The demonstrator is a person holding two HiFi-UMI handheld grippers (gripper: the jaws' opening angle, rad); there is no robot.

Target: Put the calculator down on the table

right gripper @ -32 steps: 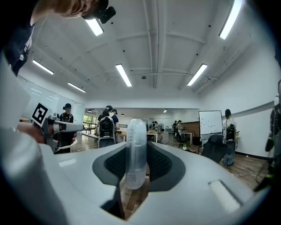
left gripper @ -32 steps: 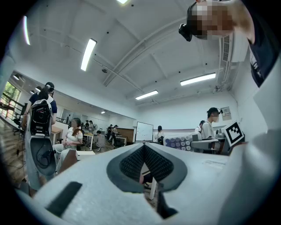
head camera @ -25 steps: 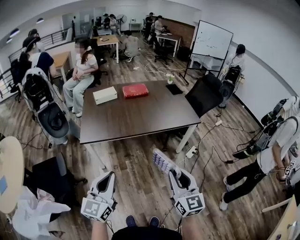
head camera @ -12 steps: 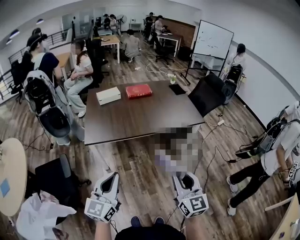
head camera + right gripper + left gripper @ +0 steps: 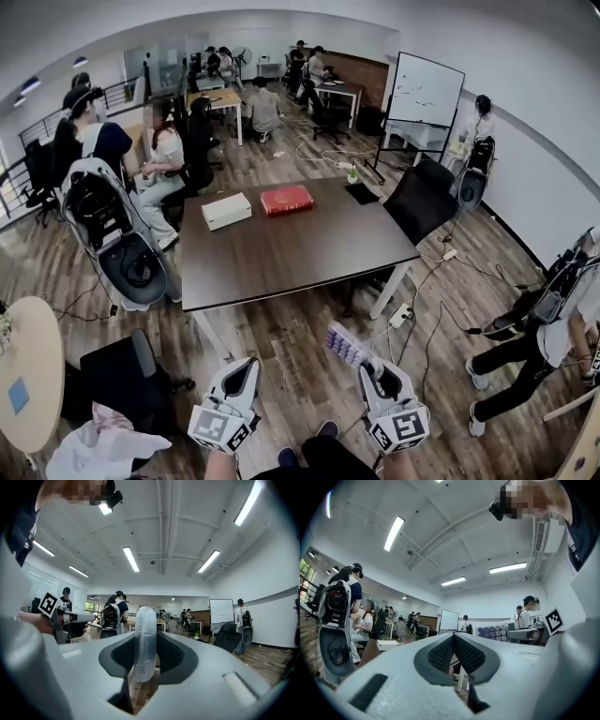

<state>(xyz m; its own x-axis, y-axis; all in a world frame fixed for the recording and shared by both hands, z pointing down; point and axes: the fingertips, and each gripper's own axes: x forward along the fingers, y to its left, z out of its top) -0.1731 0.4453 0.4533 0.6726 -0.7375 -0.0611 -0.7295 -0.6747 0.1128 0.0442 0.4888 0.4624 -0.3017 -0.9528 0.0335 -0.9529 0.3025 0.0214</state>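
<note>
Wooden floor [image 5: 291,361] before dark table [image 5: 281,253]: right gripper [image 5: 374,368] clamps calculator [image 5: 344,345] edge-on, long axis pointing tableward; left gripper [image 5: 246,368] closed, empty.

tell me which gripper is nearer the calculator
Right. The right gripper is clamped on the calculator; the left gripper is shut and empty, off to its left.

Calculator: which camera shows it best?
The head view: the calculator shows its keys there, clamped in the right gripper. The right gripper view sees only its edge; the left gripper view shows it small, right of centre.
</note>
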